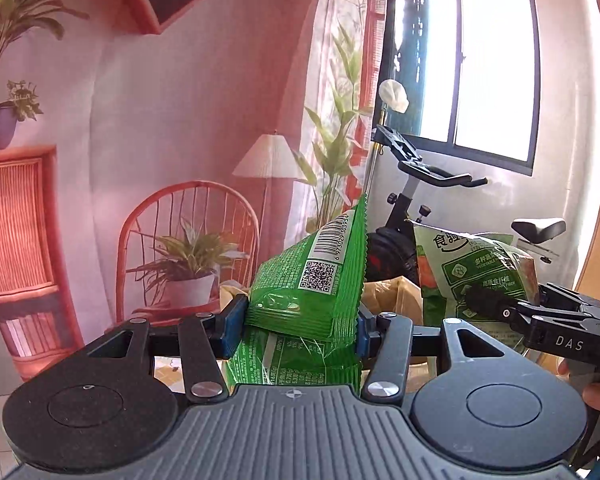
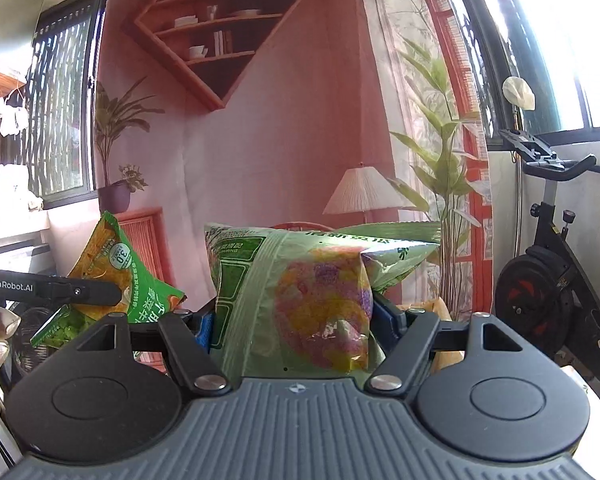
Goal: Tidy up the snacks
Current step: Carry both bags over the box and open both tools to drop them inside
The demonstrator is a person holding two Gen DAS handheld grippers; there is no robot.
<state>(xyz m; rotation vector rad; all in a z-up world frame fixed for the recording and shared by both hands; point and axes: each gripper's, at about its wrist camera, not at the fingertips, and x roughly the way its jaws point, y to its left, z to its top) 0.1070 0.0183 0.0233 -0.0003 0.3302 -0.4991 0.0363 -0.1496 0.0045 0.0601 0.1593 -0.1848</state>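
Note:
My left gripper is shut on a bright green snack packet with a barcode and QR code, held up in the air. The same packet shows in the right wrist view with the left gripper's finger across it. My right gripper is shut on a pale green bag with a window showing colourful dried pieces. That bag shows at the right of the left wrist view, with the right gripper clamped on it. Both bags are raised side by side.
A printed backdrop of a pink room hangs behind. An exercise bike stands at the right by a window. A yellowish bag or box lies below, behind the packets. A window ledge is at the left.

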